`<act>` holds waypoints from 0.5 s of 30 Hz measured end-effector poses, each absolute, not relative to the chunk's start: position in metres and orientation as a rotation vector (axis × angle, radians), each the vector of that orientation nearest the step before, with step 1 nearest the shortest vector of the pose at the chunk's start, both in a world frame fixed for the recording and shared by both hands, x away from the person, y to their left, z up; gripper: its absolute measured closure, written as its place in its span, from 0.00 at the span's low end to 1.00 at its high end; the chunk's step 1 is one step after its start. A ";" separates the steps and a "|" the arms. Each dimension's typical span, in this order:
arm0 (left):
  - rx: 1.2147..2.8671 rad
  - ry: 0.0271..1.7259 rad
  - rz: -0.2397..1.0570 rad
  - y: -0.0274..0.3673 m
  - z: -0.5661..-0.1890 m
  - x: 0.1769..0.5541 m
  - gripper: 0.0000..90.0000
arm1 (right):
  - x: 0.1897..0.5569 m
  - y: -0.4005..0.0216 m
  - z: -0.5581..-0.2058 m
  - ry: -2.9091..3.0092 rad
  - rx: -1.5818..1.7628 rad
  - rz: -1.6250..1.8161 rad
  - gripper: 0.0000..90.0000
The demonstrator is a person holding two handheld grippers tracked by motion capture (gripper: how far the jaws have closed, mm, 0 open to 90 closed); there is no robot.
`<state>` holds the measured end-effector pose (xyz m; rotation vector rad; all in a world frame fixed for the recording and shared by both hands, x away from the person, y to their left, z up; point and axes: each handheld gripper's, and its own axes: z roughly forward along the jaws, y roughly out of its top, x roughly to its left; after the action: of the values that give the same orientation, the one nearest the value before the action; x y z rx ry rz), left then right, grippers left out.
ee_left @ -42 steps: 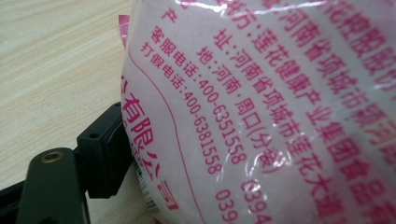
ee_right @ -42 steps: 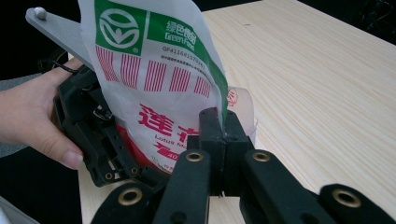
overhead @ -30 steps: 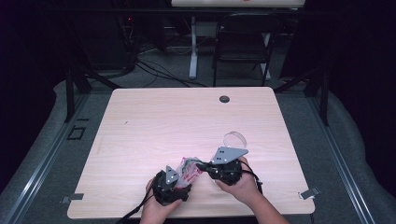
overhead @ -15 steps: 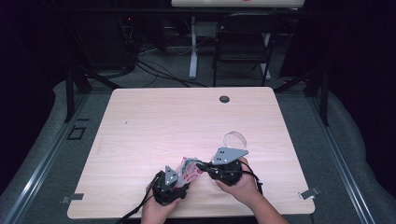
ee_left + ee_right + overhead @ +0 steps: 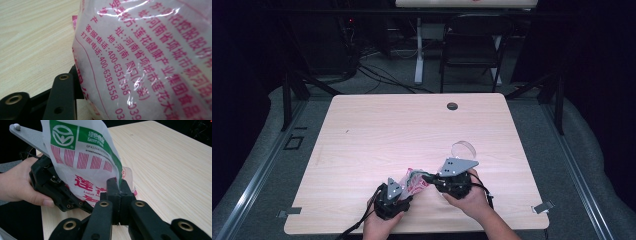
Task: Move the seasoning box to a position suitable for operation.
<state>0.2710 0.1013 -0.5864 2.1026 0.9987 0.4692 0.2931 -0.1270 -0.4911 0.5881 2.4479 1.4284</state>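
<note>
- A person's two hands held a plastic packet (image 5: 414, 179) between two grippers close to the near edge of a light wooden table (image 5: 377, 130), as seen from the high view.
- The right gripper (image 5: 117, 185) had its jaws pressed together on the packet's edge, the film pinched flat between them in the right gripper view.
- The left gripper (image 5: 401, 194) sat against the packet's lower side; one black jaw lay beside the film in the left gripper view, and whether it was clamping could not be told.
- The packet, white with red print and a green band at its top, stood lifted off the tabletop between the two tools, its top corner rising in front of the left gripper's grey plate (image 5: 27, 135).
- A clear round lid-like piece (image 5: 463, 149) lay on the table just beyond the right hand (image 5: 469, 200).
- The far half of the table lay bare apart from a small dark grommet (image 5: 452, 106) near the back edge, leaving wide room to the left, right and ahead.
</note>
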 end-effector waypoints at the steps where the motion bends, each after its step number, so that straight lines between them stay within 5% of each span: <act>1: 2.104 0.995 0.471 0.101 -0.586 0.271 0.58 | 0.293 -0.127 -0.491 2.447 0.588 1.430 1.00; 15: 2.135 0.971 0.548 0.103 -0.572 0.269 0.62 | 0.291 -0.132 -0.487 2.420 0.591 1.487 0.97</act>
<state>0.2689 0.1035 -0.5720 2.1354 0.9710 0.5478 0.2912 -0.1319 -0.4870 0.5906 2.4196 1.4873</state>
